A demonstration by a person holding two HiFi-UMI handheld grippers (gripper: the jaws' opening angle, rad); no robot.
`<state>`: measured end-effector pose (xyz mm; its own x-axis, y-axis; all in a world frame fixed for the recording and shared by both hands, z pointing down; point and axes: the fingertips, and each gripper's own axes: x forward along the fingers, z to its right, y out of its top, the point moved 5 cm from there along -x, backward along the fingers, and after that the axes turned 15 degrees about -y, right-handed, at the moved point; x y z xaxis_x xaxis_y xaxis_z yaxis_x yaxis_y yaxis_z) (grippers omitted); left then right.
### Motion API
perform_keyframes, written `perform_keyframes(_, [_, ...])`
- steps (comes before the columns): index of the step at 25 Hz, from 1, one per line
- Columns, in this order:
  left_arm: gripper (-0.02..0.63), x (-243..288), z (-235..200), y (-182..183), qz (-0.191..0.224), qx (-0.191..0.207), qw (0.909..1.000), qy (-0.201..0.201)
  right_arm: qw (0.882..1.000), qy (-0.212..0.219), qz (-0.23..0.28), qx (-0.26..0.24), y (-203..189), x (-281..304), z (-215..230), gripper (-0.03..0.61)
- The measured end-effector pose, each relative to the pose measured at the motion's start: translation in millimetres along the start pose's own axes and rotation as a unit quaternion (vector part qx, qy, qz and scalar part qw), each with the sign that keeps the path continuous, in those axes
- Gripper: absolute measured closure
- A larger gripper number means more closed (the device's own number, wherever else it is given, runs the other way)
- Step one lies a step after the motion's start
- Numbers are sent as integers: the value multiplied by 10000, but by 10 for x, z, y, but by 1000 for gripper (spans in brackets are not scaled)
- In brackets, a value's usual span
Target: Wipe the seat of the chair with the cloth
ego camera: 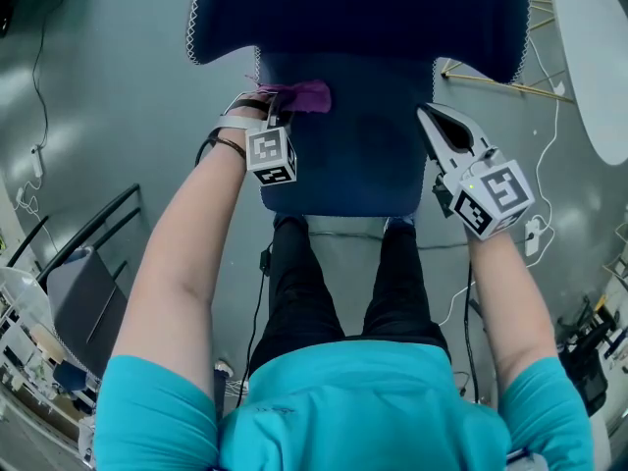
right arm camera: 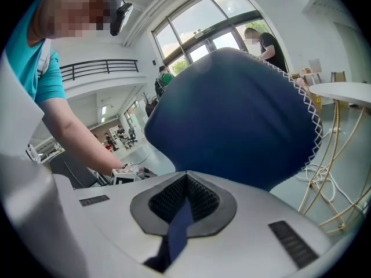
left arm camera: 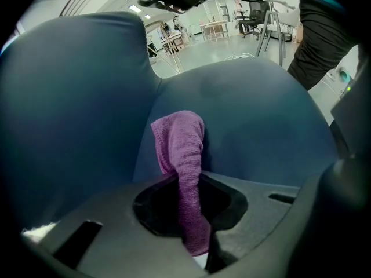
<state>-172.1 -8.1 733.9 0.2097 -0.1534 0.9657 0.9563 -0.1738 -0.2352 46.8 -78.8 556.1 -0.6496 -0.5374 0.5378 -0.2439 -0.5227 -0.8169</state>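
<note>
You are in a big open lab or workshop hall, not a home: the floor [ego camera: 108, 96] is bare polished grey concrete with cables [ego camera: 40, 67] trailing loose across it. Tall glazed windows [right arm camera: 203, 22] and a balcony railing [right arm camera: 98, 68] rise along one side. Desks [left arm camera: 211, 30] and other people [right arm camera: 266, 42] stand farther off across the open space.

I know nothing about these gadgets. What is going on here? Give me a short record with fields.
chair: dark blue; seat faces the person, backrest beyond it
cloth: purple, at the back of the seat near the backrest
left gripper: jaws shut on the cloth
right gripper: jaws together, nothing seen held, at the seat's right edge
floor: grey
</note>
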Motion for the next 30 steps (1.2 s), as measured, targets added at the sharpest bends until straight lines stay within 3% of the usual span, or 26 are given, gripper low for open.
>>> perform_keyframes(30, [563,-150,1330,94,385,110,9962,-769,9999,61,41,-116,3,-165,-299,583])
